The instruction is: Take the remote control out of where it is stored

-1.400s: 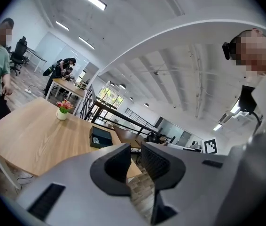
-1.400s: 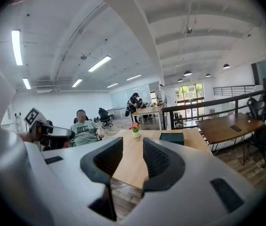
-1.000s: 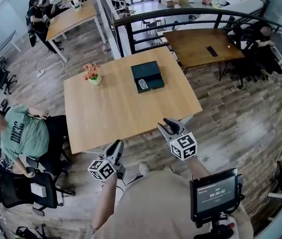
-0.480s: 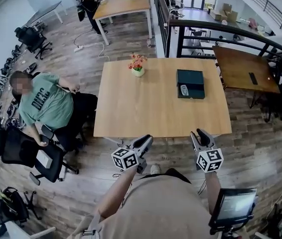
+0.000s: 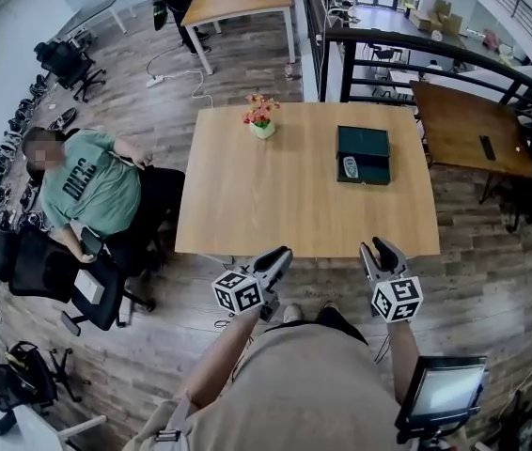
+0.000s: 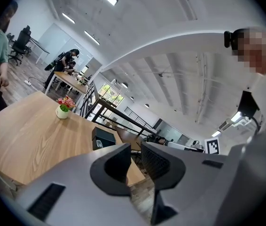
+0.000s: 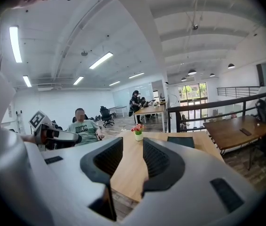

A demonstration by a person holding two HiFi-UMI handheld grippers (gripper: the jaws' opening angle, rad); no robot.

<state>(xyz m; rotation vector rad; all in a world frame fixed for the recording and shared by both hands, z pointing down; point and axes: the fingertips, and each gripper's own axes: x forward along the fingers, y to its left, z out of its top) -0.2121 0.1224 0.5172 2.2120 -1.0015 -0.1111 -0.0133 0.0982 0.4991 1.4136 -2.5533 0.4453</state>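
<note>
A dark green open box (image 5: 371,144) lies on the light wooden table (image 5: 275,205), toward its far right. A pale remote control (image 5: 349,167) rests inside the box at its near left. Both grippers hang off the table's near edge, well short of the box. My left gripper (image 5: 281,255) is shut with nothing in it. My right gripper (image 5: 377,249) is shut and empty as well. In the left gripper view the box (image 6: 105,135) shows just past the left gripper (image 6: 135,150). The box (image 7: 183,141) sits right of the right gripper (image 7: 133,147) in its own view.
A small vase of flowers (image 5: 261,120) stands at the table's far edge. A person in a green shirt (image 5: 87,186) sits on an office chair to the table's left. A brown table (image 5: 473,139) and a black railing (image 5: 416,40) stand to the right and behind.
The head view has swung so the table now lies straight ahead. Both grippers have come level in front of its near edge, still shut and empty.
</note>
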